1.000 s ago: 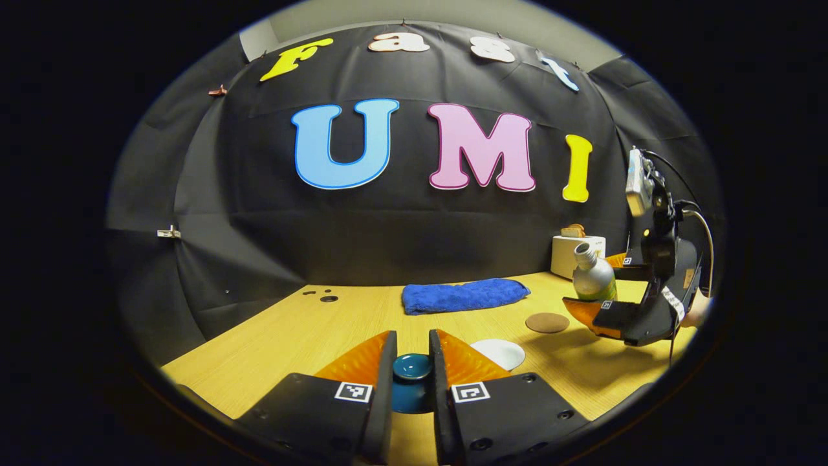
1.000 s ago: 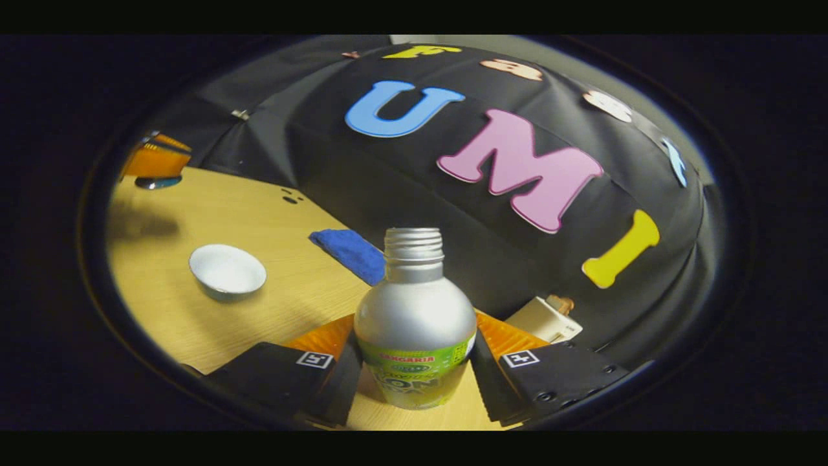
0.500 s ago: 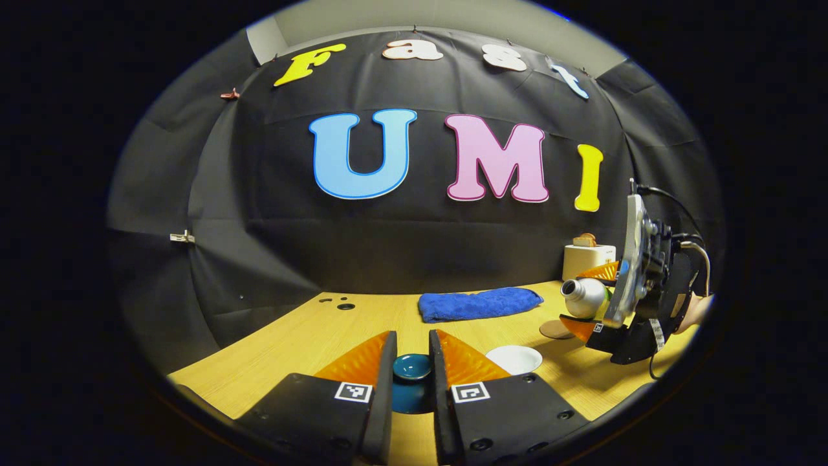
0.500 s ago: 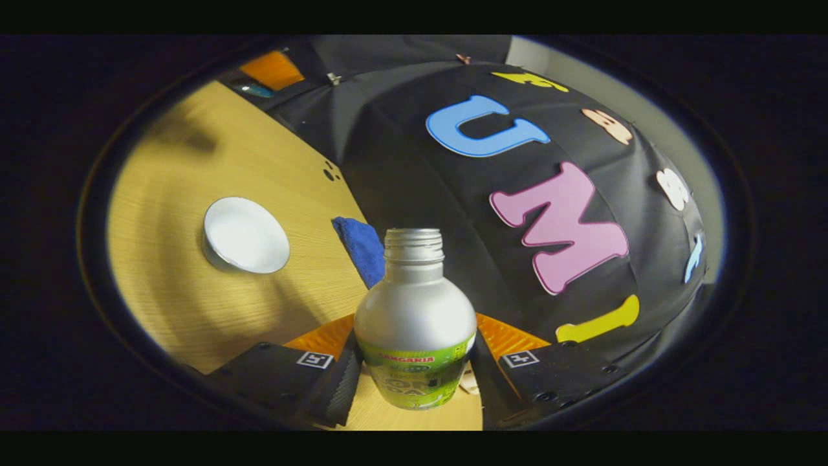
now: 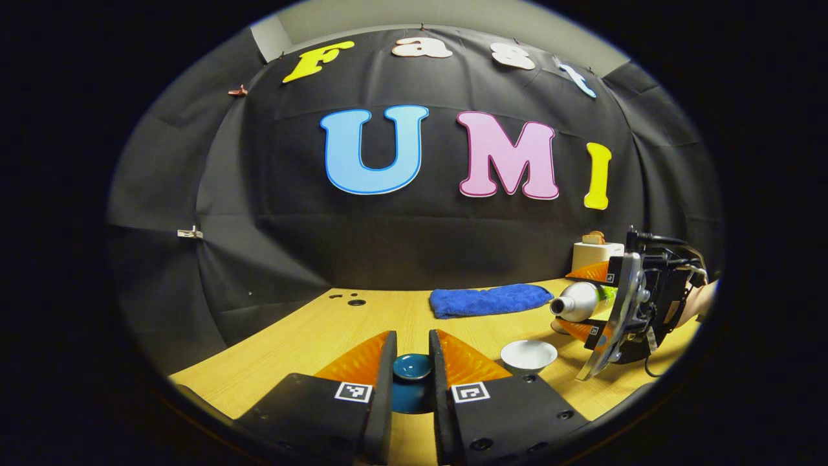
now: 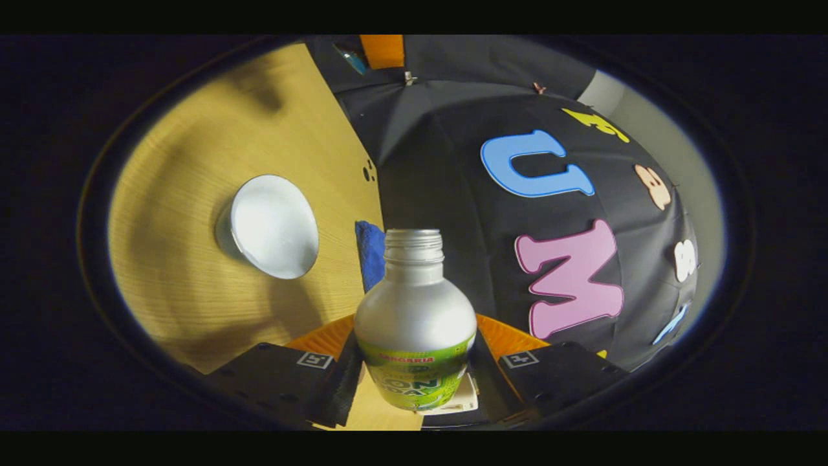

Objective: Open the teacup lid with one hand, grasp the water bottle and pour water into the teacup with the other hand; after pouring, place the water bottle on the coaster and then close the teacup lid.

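My left gripper is shut on the teal teacup lid, held up off the yellow table. The white teacup stands open on the table just right of it. Farther right, my right gripper is shut on the silver water bottle, which lies almost level with its open neck pointing left, above and beside the cup. In the right gripper view the bottle, with its green label, sits between my fingers, and the cup is up to the left of its neck. No water is visible.
A blue towel lies at the back of the table. A white box with bread stands at the back right. Two small holes mark the table at the back left. A hand holds the right gripper.
The right gripper has rolled the bottle from upright to almost level and brought it down and left toward the cup. The left gripper still holds the lid in the same grip.
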Action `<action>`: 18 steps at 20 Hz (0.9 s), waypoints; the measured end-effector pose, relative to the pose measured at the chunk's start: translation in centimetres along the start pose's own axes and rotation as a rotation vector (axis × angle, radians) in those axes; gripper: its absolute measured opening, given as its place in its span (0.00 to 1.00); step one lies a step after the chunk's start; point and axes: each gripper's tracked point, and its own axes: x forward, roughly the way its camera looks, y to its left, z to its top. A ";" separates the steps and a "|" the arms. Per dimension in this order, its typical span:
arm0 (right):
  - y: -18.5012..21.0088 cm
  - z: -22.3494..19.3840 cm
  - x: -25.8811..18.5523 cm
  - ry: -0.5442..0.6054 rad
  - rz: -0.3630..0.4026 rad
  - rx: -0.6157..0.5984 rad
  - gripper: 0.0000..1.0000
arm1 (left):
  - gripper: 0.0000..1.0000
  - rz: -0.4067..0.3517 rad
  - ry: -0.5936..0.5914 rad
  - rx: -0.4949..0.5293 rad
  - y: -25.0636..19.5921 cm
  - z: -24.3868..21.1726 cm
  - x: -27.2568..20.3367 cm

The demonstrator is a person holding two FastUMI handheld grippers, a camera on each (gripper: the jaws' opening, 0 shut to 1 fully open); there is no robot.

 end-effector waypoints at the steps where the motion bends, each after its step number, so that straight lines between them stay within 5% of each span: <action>1: 0.2 0.1 0.1 -0.006 0.004 -0.022 0.79 | 0.30 0.001 0.002 -0.003 0.1 -0.1 0.1; 18: 2.6 0.5 0.0 -0.072 0.054 -0.285 0.78 | 0.31 -0.010 0.070 -0.048 0.8 -2.8 0.9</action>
